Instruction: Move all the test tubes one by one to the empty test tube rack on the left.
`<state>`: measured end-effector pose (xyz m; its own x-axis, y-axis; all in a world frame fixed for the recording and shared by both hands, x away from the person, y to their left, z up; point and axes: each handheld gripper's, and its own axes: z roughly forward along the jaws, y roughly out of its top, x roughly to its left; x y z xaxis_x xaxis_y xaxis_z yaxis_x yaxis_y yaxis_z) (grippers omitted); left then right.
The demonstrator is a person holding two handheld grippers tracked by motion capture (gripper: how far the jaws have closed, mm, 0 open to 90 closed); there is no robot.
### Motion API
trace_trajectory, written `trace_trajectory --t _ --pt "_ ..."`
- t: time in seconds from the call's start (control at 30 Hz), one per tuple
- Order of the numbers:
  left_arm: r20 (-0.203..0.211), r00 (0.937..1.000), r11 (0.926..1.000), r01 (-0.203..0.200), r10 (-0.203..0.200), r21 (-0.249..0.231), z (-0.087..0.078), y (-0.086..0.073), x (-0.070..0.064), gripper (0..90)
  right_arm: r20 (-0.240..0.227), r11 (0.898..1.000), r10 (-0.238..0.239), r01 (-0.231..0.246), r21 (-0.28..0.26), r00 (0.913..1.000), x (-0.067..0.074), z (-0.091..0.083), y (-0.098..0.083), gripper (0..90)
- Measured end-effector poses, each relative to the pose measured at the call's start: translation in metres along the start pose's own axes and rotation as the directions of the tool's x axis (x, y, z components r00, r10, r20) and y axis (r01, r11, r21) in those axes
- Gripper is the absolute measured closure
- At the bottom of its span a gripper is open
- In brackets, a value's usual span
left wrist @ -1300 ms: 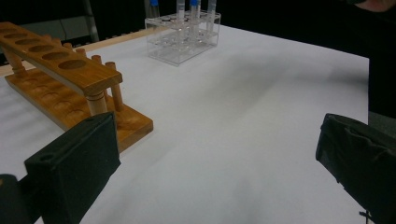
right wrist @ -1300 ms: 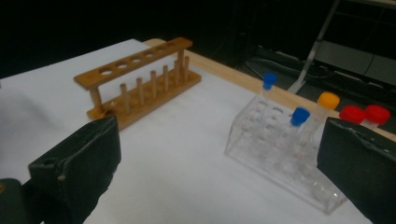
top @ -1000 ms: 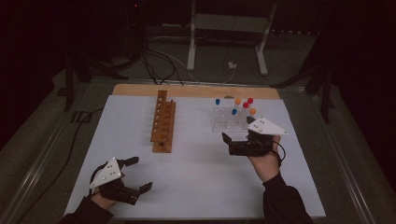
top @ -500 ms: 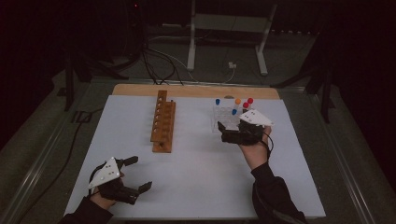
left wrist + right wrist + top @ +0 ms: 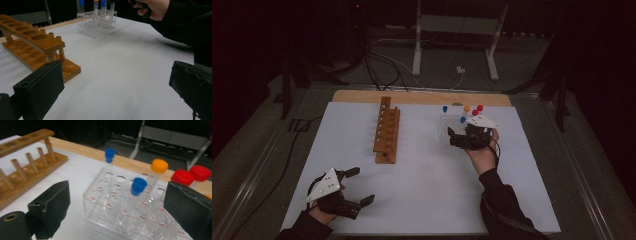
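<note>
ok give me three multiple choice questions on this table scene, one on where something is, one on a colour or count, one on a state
1. Where does the wooden test tube rack stand relative to the clear plastic tube rack?
A. to its left
B. to its right
C. on top of it

2. How many red-capped tubes show in the right gripper view?
A. none
B. two
C. five

3. How does the left gripper stand?
A. shut on a tube
B. shut on nothing
C. open, holding nothing

Answers: 1 A, the high view shows the wooden rack left of the clear one. 2 B, two red caps sit side by side at the right. 3 C, its jaws stand wide apart over bare white table.
</note>
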<state>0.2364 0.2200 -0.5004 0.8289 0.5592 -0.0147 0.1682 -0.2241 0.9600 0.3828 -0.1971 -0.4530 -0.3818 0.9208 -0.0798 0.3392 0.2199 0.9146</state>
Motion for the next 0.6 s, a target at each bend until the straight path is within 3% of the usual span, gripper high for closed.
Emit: trace_trajectory --t 0.23,0.4,0.5,0.6 --pt "0.0 1.0 1.0 -0.001 0.001 -0.001 0.0 0.0 0.0 0.5 0.055 0.999 0.024 -0.026 0.036 0.9982 -0.003 0.011 -0.004 22.0" --pt "0.0 1.0 1.0 -0.004 0.004 0.001 0.0 0.0 0.0 0.5 0.079 0.996 0.047 -0.053 0.067 0.9958 -0.006 0.019 -0.004 39.0" --pt "0.002 1.0 1.0 -0.002 0.002 0.0 0.0 0.0 0.0 0.5 0.109 0.992 0.073 -0.084 0.094 0.9913 -0.009 0.024 -0.004 47.7" --pt "0.001 1.0 1.0 -0.004 0.004 -0.001 0.0 0.0 0.0 0.5 0.102 0.987 0.108 -0.119 0.108 0.9889 -0.012 0.027 -0.005 54.8"
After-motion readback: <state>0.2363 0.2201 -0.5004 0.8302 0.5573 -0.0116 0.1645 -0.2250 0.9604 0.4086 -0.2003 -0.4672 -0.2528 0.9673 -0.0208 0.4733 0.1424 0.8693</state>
